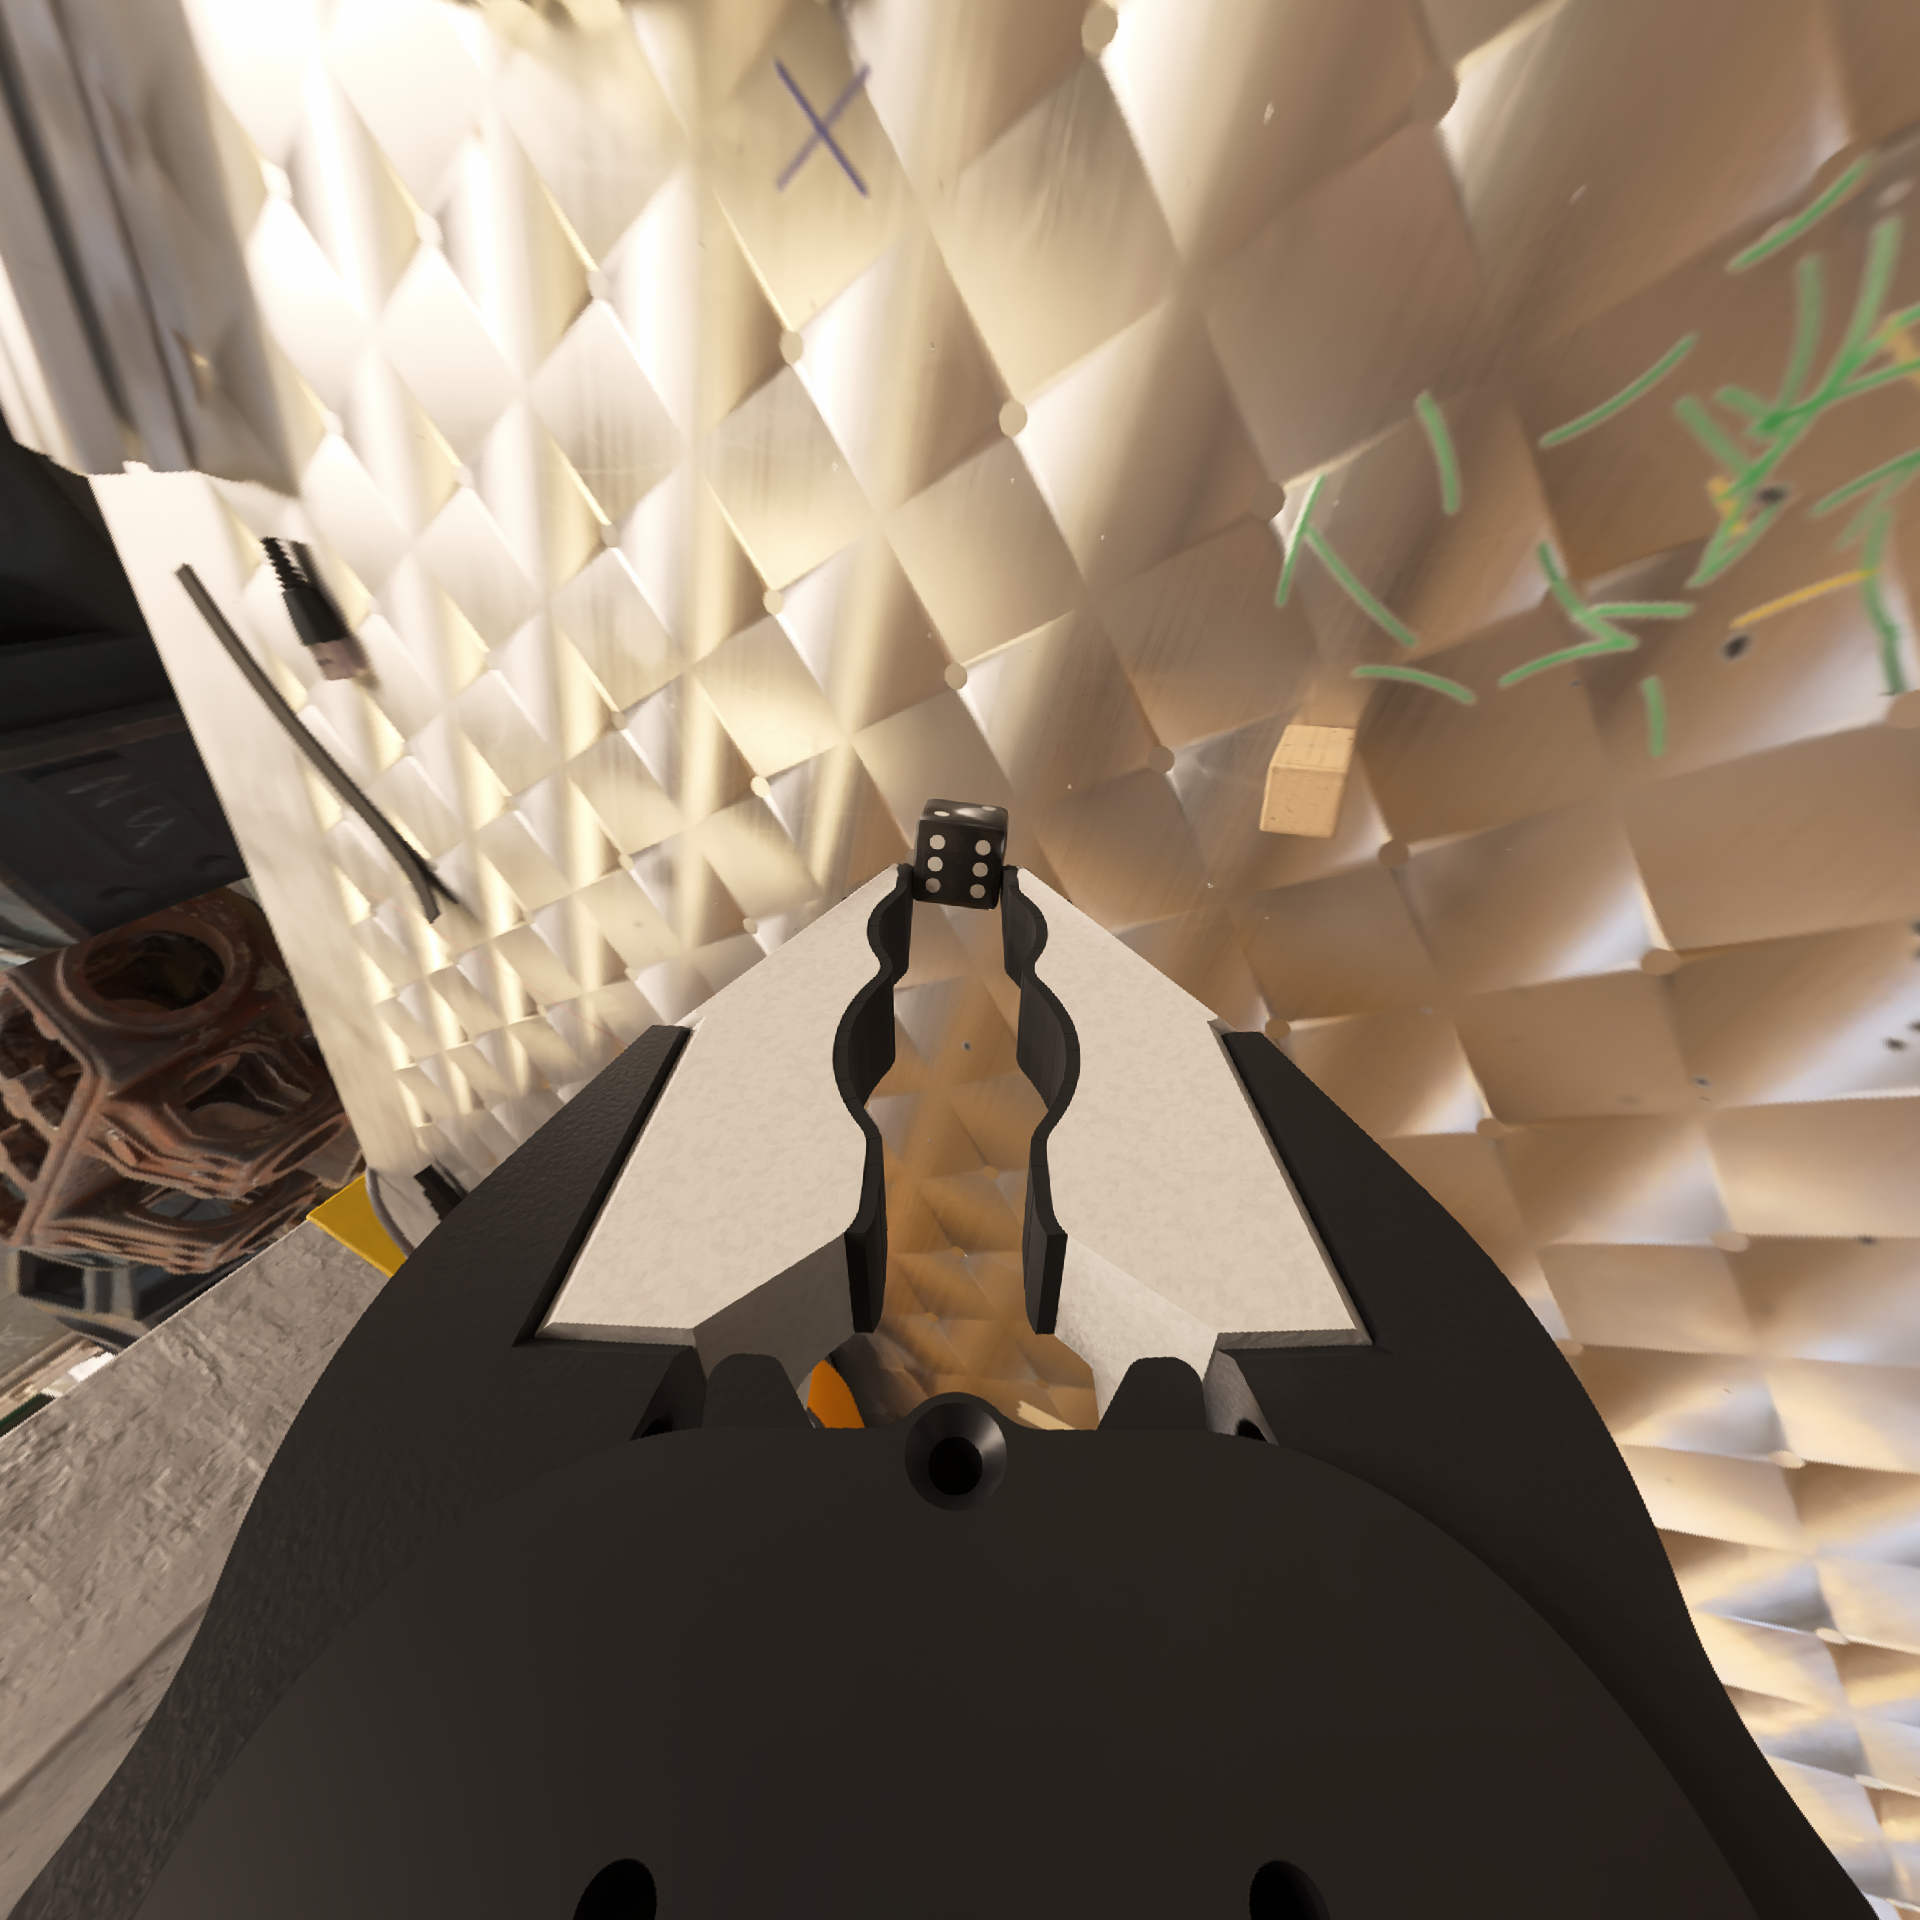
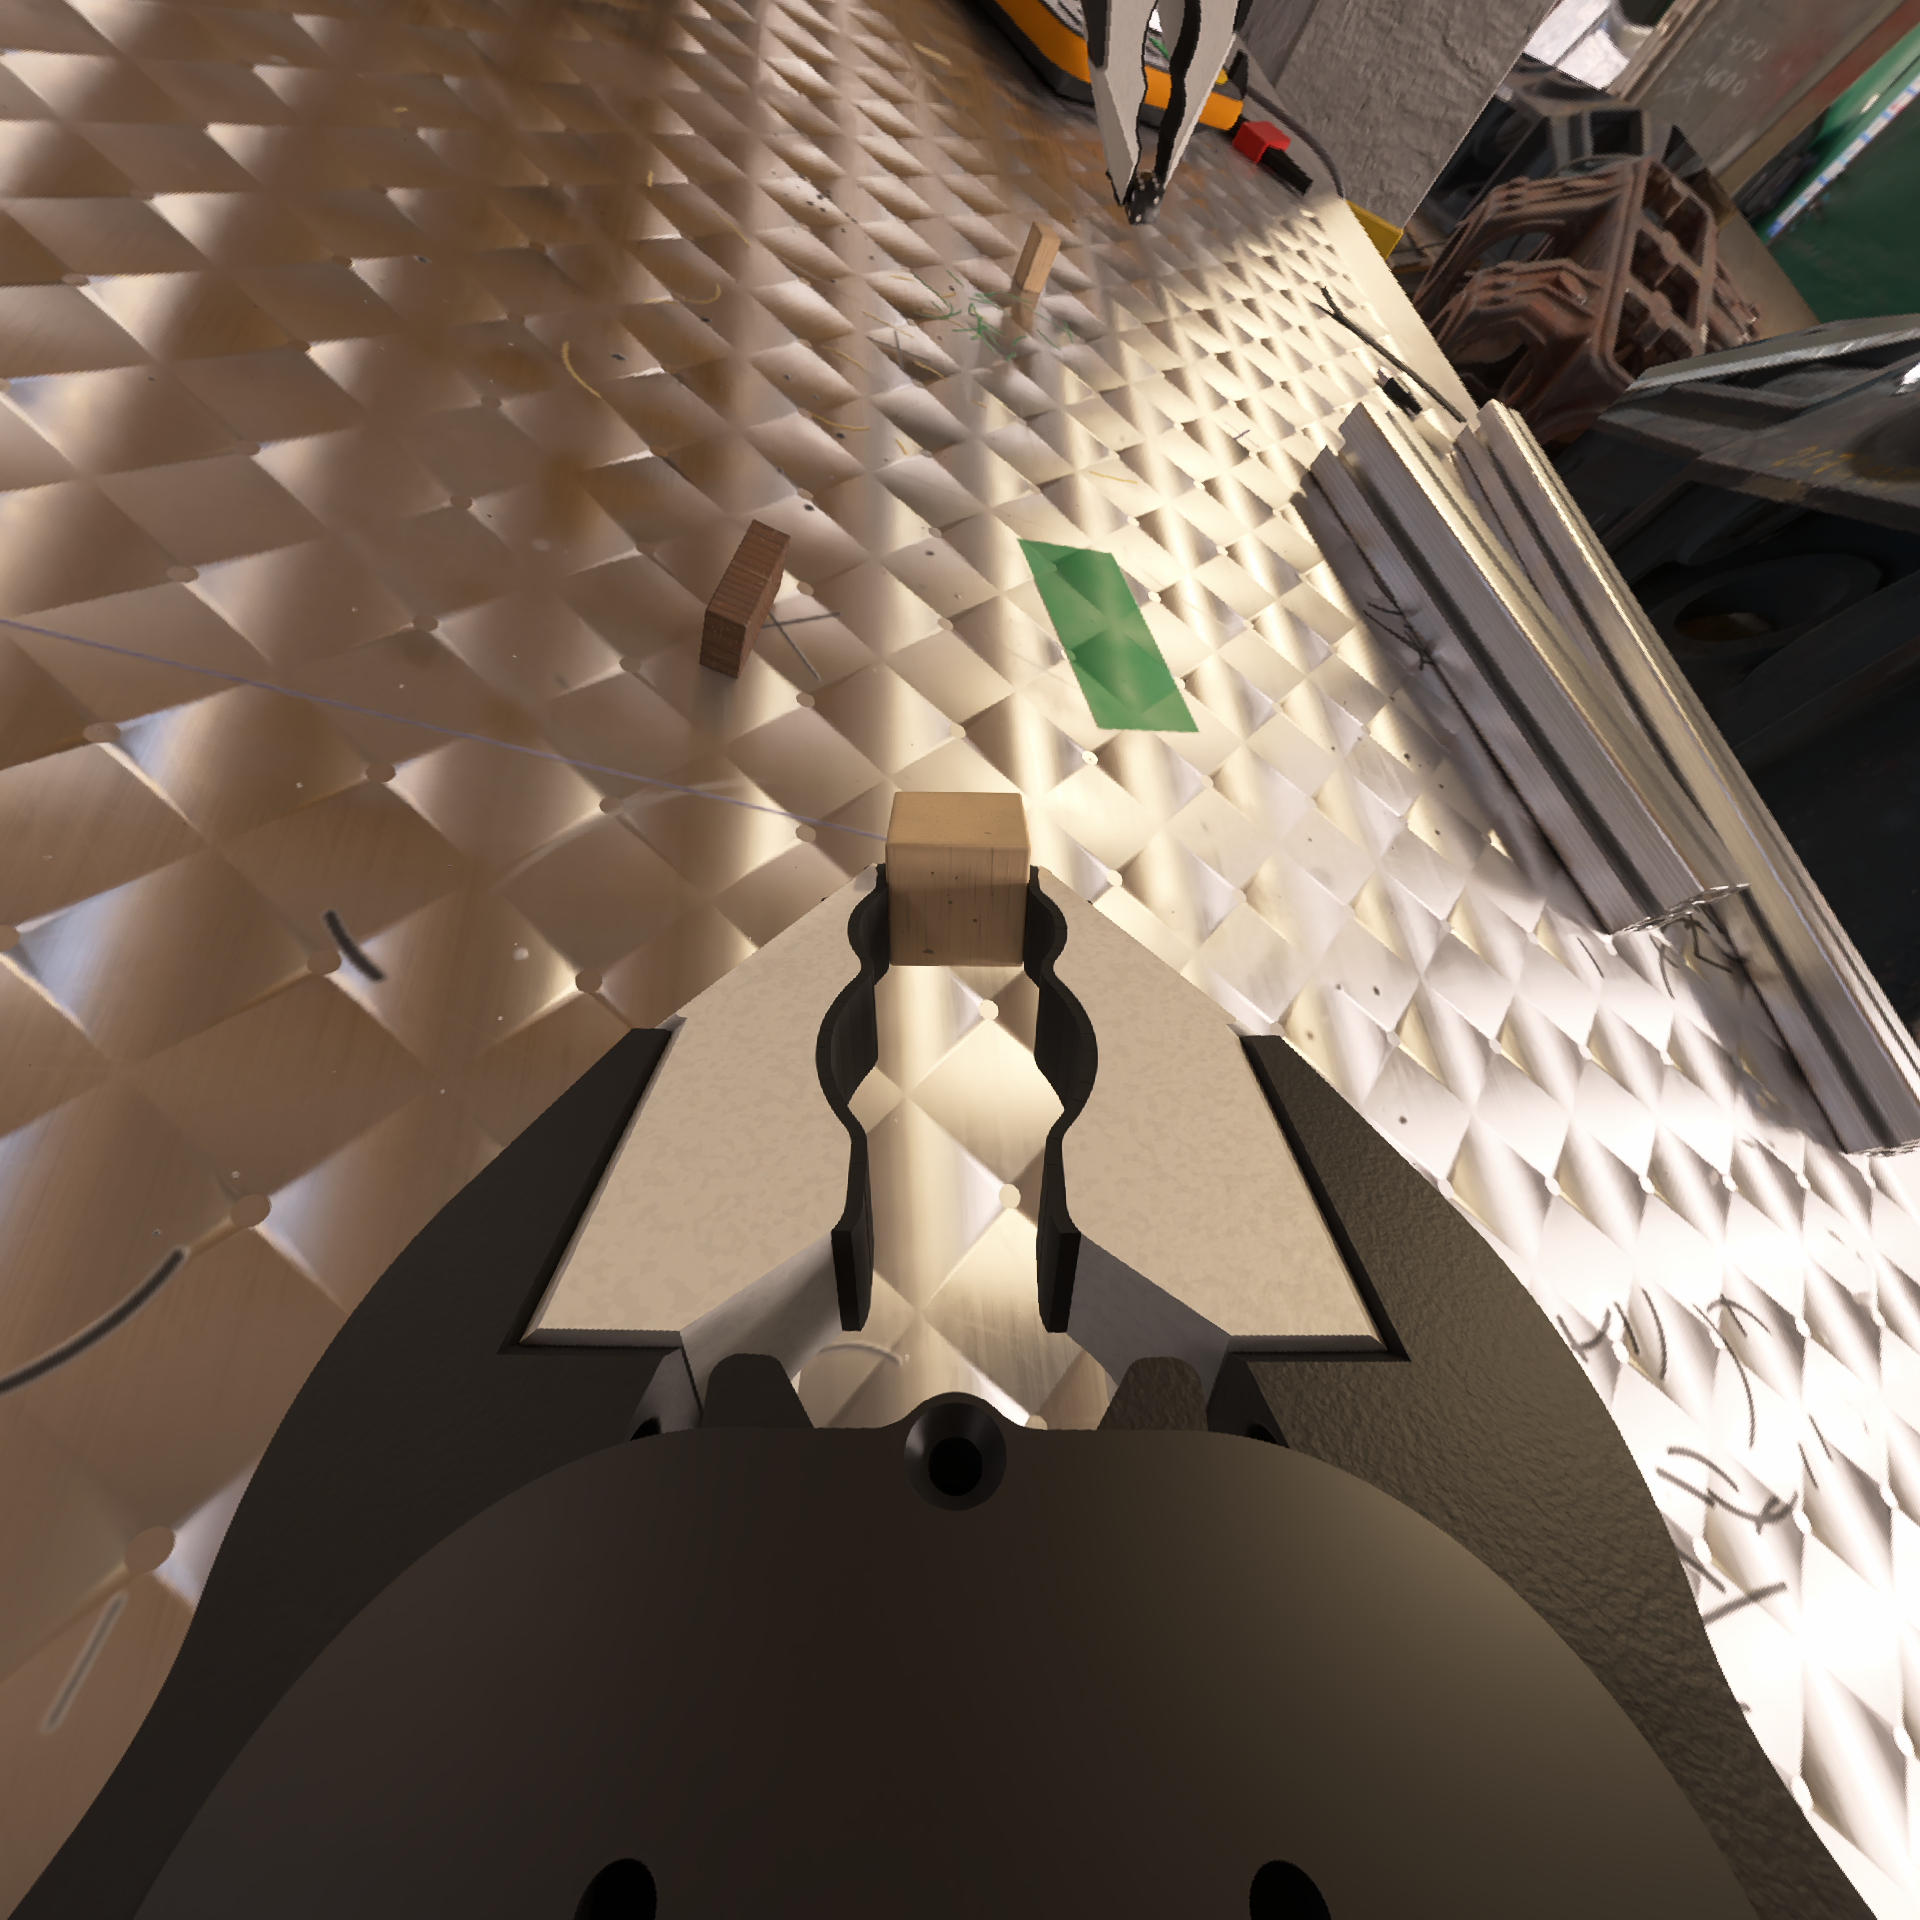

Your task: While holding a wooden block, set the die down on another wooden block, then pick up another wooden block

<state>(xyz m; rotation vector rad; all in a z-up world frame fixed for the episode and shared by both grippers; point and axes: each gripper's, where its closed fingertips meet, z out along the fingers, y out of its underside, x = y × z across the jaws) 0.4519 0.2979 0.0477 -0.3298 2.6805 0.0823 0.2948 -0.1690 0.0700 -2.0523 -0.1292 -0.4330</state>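
Observation:
My left gripper (image 1: 958, 881) is shut on a black die (image 1: 960, 852) with white pips, held above the metal table (image 1: 727, 468). A pale wooden block (image 1: 1307, 781) lies on the table to the right of the die and a little beyond it. My right gripper (image 2: 956, 894) is shut on a pale wooden block (image 2: 956, 878), held above the table. In the right wrist view a dark brown wooden block (image 2: 743, 597) stands ahead to the left, and the pale block (image 2: 1036, 260) stands far ahead. The left gripper (image 2: 1141, 203) with the die hangs above and just right of that far block.
A green patch (image 2: 1107, 636) is on the table ahead right. Metal bars (image 2: 1558, 727) lie along the right edge. Green scribbles (image 1: 1714, 499) mark the table near the pale block. A rusty metal part (image 1: 156, 1081), a black cable plug (image 1: 312, 613) and an orange device (image 2: 1060, 31) sit by the table's edge.

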